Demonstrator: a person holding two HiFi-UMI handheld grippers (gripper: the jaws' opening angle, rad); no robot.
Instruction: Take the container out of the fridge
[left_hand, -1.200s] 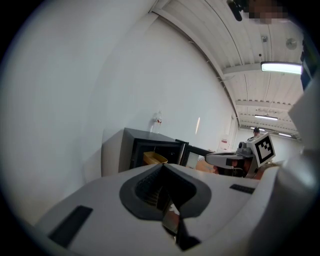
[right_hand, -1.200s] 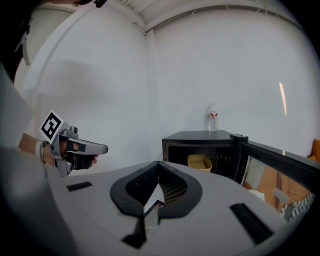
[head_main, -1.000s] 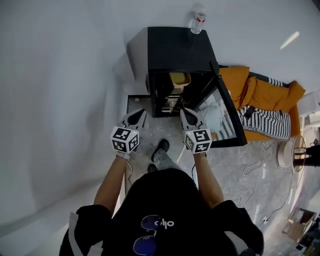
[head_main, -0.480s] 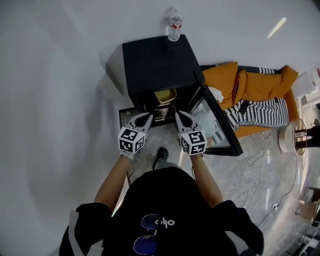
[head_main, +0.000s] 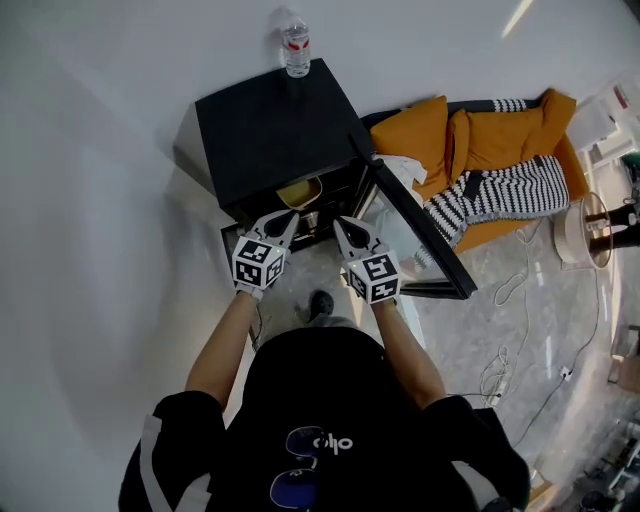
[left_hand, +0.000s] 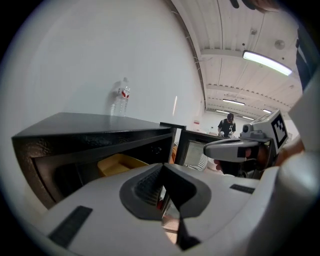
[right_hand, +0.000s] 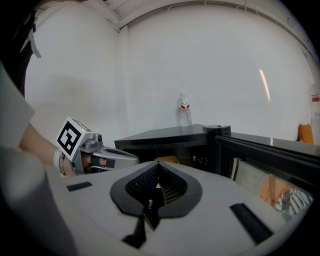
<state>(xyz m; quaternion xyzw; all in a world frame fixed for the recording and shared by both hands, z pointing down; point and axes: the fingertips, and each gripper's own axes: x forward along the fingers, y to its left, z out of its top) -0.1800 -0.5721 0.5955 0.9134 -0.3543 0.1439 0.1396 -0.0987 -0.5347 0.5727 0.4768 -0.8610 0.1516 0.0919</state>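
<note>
A small black fridge (head_main: 270, 125) stands against the white wall with its glass door (head_main: 410, 235) swung open to the right. Inside on the upper shelf sits a yellow container (head_main: 298, 192), seen also in the left gripper view as a yellow container (left_hand: 120, 164). My left gripper (head_main: 287, 217) and right gripper (head_main: 340, 224) are held side by side just in front of the fridge opening, both shut and empty. In the right gripper view only a sliver of the container (right_hand: 167, 160) shows past the jaws.
A clear water bottle (head_main: 295, 47) stands on the fridge top at the back. An orange sofa (head_main: 470, 150) with a striped blanket is to the right. Cables (head_main: 520, 330) lie on the floor. A person (left_hand: 227, 125) stands far off.
Both grippers have come closer to the fridge opening, and the view has shifted so the fridge sits further left and nearer. The jaws stay shut.
</note>
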